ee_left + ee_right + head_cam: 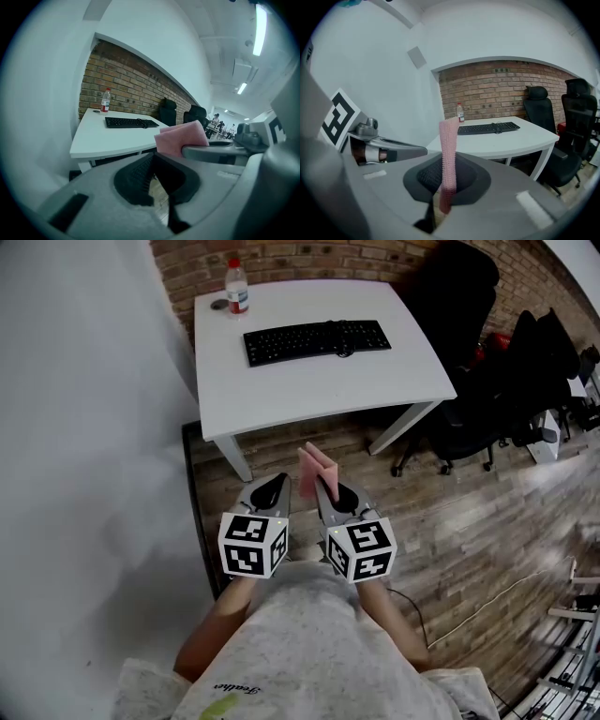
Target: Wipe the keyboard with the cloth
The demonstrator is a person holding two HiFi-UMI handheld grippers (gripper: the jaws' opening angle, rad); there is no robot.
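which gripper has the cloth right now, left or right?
The right gripper, shut on the pink cloth, which sticks up between its jaws. The left gripper is shut with nothing in it.

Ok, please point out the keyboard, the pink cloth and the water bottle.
keyboard [317, 340], head view, middle of the keys.
pink cloth [448, 157], right gripper view, middle of the upright strip.
water bottle [236, 292], head view, its body.

No readable txt; shirt [309, 652] script too blurry
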